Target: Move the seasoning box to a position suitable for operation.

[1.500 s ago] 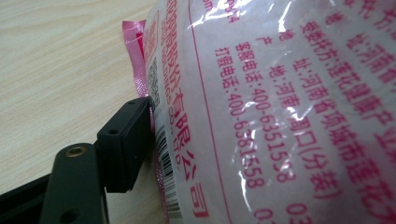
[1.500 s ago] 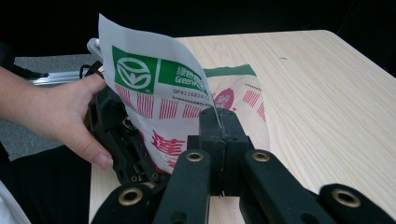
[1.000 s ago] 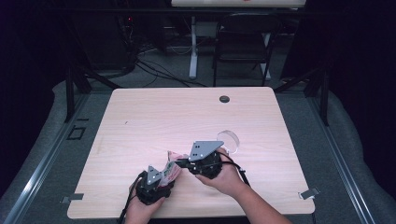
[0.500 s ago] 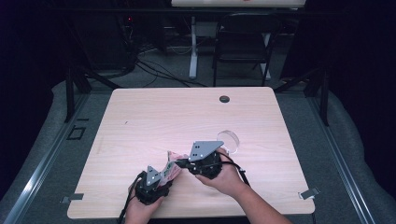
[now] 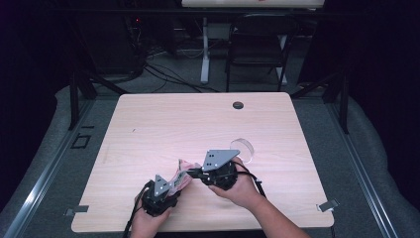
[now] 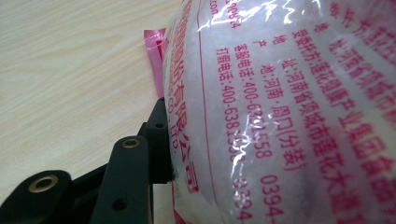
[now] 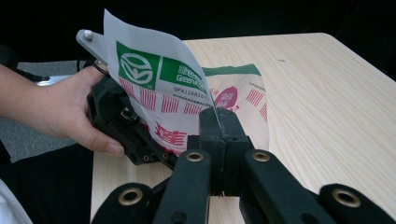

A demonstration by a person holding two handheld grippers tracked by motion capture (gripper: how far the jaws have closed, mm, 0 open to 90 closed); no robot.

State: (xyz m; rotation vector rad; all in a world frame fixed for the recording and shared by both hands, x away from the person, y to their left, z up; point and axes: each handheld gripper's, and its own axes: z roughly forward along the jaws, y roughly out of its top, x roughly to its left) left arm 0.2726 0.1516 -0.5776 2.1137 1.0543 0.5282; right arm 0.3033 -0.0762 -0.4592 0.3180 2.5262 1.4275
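Observation:
A filled plastic bag (image 5: 181, 173) with red print and a green top strip sits at the near middle of the table (image 5: 198, 124). My left gripper (image 5: 174, 184) has the bag's bulging body (image 6: 280, 102) between its jaws. Those jaws have just been closing, and the one visible finger (image 6: 158, 140) presses against the film. My right gripper (image 5: 191, 172) is shut on the bag's thin top edge (image 7: 163, 88), its two jaws (image 7: 218, 122) meeting flat on the film. In the right gripper view the left gripper (image 7: 121, 123) and the hand holding it (image 7: 51, 107) show behind the bag.
A clear ring (image 5: 242, 148) lies on the table just beyond the right hand. A small black cap (image 5: 238, 105) sits near the far edge. A chair (image 5: 257, 39) and cables stand on the floor past the table.

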